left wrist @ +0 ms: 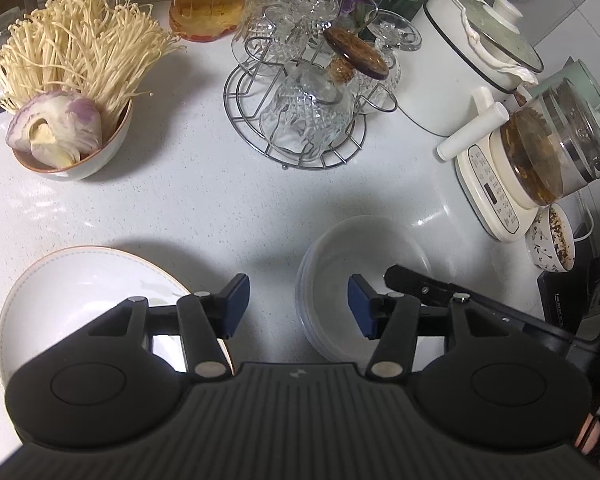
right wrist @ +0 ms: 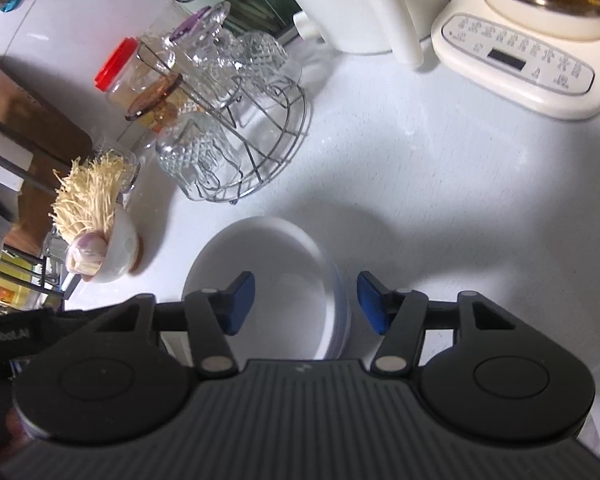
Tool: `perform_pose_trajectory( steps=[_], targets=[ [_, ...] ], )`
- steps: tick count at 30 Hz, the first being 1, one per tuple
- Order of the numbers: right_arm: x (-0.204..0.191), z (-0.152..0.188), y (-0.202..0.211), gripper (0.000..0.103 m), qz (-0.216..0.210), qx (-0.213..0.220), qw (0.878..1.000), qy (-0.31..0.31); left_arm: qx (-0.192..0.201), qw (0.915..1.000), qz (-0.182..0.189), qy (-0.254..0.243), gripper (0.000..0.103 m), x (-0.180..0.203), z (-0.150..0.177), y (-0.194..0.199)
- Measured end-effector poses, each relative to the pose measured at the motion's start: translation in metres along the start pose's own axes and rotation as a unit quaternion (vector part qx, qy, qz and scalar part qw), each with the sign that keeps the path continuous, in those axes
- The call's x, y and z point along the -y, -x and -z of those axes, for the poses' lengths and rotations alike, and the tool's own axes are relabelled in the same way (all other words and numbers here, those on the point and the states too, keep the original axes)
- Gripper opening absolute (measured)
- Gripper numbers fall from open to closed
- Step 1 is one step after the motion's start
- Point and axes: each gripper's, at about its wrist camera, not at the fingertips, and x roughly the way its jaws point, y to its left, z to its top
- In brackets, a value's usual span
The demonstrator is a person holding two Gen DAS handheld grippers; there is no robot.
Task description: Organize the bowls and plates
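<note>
A white speckled counter [left wrist: 204,208] fills the left wrist view. The left hand-held gripper [left wrist: 299,306] hangs over it with its jaws apart and nothing between the blue pads, only bare counter showing in the gap. A white plate with a thin orange rim [left wrist: 80,280] lies at lower left, partly under the left finger. A stack of white bowls [left wrist: 340,256] sits at lower right, behind the right finger; the tip of the other hand-held gripper reaches over its rim. Farther back stand a bowl of enoki mushrooms and onion [left wrist: 72,120], a wire rack of cut-glass cups [left wrist: 300,120], a white pot [left wrist: 472,60] and a glass kettle on a cream base [left wrist: 540,152].

In the right wrist view the same counter [right wrist: 420,168] is bright under the light. The right hand-held gripper [right wrist: 306,302] is open, its jaws spread over the near right rim of the stack of white bowls [right wrist: 268,264], the pads not pressing on it. The wire rack [right wrist: 236,128] stands beyond the bowls, the mushroom bowl [right wrist: 100,240] to the left, the kettle base [right wrist: 520,68] at upper right.
</note>
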Motion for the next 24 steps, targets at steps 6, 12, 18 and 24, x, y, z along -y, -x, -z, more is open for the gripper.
perform_pose_trajectory(
  steps=[6, 12, 18, 24],
  targets=[
    [0.002, 0.003, -0.009, 0.048, -0.001, -0.018, 1.000, -0.019, -0.002, 1.0000, 0.003, -0.001, 0.061, 0.000, -0.002, -0.001],
    [0.003, 0.004, -0.013, 0.037, -0.005, -0.031, 0.999, -0.026, -0.003, 1.0000, 0.003, 0.003, 0.061, -0.001, -0.002, -0.003],
    [0.010, 0.006, -0.019, 0.023, -0.001, -0.047, 0.998, -0.042, -0.001, 0.9999, 0.002, 0.010, 0.061, -0.003, 0.000, -0.002],
    [0.013, 0.007, -0.017, 0.017, 0.002, -0.051, 0.998, -0.037, 0.001, 0.9998, 0.004, 0.017, 0.061, -0.002, 0.002, -0.003]
  ],
)
